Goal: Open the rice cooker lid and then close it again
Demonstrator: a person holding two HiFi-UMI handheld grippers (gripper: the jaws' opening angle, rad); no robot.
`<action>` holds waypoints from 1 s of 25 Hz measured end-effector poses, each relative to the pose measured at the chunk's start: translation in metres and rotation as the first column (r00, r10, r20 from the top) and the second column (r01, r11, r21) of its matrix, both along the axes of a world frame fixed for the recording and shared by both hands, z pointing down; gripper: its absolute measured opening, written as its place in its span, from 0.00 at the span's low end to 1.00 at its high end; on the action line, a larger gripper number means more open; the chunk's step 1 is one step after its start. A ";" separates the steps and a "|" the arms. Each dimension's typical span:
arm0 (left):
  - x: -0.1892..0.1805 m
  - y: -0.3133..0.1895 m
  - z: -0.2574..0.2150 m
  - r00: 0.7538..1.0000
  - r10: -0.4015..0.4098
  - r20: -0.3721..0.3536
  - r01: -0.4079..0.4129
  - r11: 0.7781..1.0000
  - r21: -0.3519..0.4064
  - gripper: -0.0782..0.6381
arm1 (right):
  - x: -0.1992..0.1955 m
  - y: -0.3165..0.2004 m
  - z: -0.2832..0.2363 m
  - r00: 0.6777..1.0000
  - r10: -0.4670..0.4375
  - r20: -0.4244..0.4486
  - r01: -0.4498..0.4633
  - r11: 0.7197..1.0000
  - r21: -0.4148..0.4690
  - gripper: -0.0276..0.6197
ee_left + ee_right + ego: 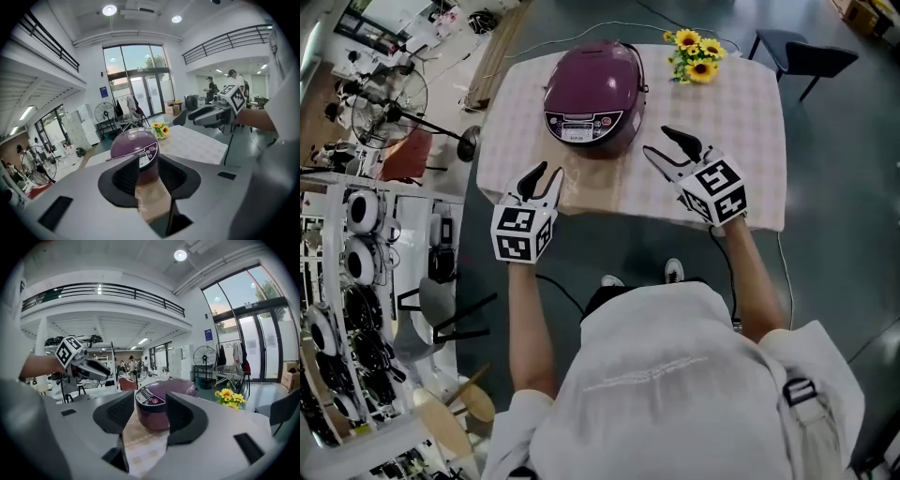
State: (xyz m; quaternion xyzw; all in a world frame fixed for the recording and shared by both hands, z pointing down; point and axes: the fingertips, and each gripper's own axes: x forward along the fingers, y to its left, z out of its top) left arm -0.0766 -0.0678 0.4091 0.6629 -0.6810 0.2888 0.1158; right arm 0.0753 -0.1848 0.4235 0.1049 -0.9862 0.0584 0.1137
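Glossy purple domed rice cooker [592,94] on checked-cloth table [741,103], lid apparently down, untouched. Left gripper [546,176], right gripper [659,142]: jaws part-open, empty, near cooker, apart from it. Opening and closing both left.

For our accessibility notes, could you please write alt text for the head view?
A closed purple rice cooker sits on a checked table; a person's left gripper and right gripper, both open and empty, hover short of it. Sunflowers stand near the far edge.
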 end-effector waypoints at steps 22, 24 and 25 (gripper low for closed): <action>-0.049 -0.126 0.072 0.871 0.491 -0.003 -0.484 0.857 -0.176 0.31 | -0.064 -0.051 0.036 0.965 0.237 -0.111 -0.240 0.971 -0.012 0.29; -0.051 -0.131 0.078 0.851 0.525 -0.003 -0.514 0.833 -0.202 0.31 | -0.071 -0.052 0.040 0.962 0.246 -0.118 -0.250 0.968 -0.026 0.31; -0.051 -0.132 0.081 0.842 0.540 -0.003 -0.528 0.822 -0.214 0.31 | -0.073 -0.052 0.043 0.961 0.251 -0.120 -0.256 0.966 -0.035 0.31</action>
